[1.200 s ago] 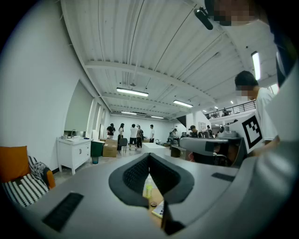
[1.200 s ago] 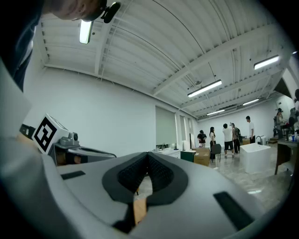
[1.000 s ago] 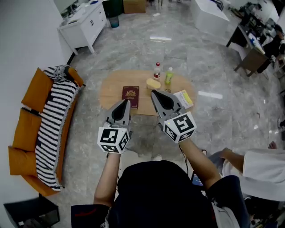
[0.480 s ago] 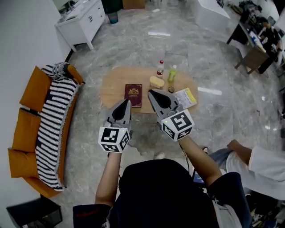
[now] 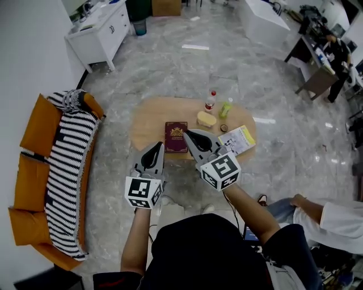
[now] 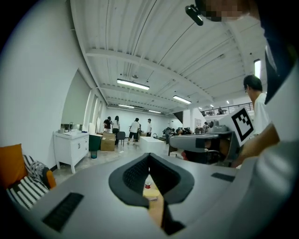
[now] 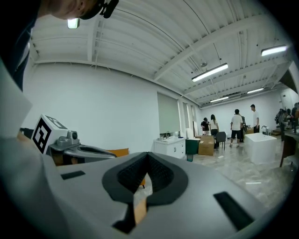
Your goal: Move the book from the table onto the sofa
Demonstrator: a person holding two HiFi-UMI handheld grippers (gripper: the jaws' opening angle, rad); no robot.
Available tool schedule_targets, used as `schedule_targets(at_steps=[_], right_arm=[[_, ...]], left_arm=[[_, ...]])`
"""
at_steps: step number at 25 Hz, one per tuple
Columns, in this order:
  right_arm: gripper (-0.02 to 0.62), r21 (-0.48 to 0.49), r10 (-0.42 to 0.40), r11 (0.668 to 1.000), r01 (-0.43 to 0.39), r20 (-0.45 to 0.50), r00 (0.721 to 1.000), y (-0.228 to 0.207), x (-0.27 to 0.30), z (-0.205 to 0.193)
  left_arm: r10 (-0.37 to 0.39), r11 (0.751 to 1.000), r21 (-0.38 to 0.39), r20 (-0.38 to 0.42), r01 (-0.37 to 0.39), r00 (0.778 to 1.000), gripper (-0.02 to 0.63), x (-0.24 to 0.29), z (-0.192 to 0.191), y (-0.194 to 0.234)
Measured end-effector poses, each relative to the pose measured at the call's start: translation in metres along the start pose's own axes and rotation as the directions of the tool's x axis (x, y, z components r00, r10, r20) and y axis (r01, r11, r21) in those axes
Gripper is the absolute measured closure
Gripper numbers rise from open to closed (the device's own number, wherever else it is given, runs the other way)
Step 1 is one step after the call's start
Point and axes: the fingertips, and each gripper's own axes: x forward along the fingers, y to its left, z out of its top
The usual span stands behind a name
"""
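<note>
A red-capped bottle [image 5: 210, 101] and a green bottle [image 5: 226, 107] stand side by side, a pale yellow block [image 5: 206, 119] just before them, a yellow booklet [image 5: 238, 139] lying flat to their right. A striped blanket [image 5: 65, 170] lies at the left. A white cabinet [image 5: 99, 31], teal bin [image 5: 140, 26] and cardboard box [image 5: 166, 7] stand at the far end.

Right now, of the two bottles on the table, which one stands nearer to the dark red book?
The clear bottle with the red label; the green bottle stands farther right of the book.
</note>
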Motion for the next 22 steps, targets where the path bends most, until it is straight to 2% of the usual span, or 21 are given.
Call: schedule_targets(at_steps=[3, 9, 22], right_arm=[[0.586, -0.007, -0.005, 1.0, 0.005, -0.018, 1.0, 0.006, 0.024, -0.001], [0.586, 0.028, -0.033, 0.999, 0.035, -0.051, 0.998, 0.016, 0.073, -0.01], [0.586, 0.054, -0.086, 0.994, 0.092, -0.11, 0.99, 0.004, 0.095, -0.046]], left_arm=[[-0.002, 0.999, 0.032, -0.002, 0.002, 1.0, 0.592, -0.002, -0.001, 0.028], [-0.022, 1.0, 0.01, -0.041, 0.022, 0.999, 0.592, -0.004, -0.017, 0.079], [-0.094, 0.995, -0.042, -0.101, 0.09, 0.99, 0.592, 0.026, -0.054, 0.102]])
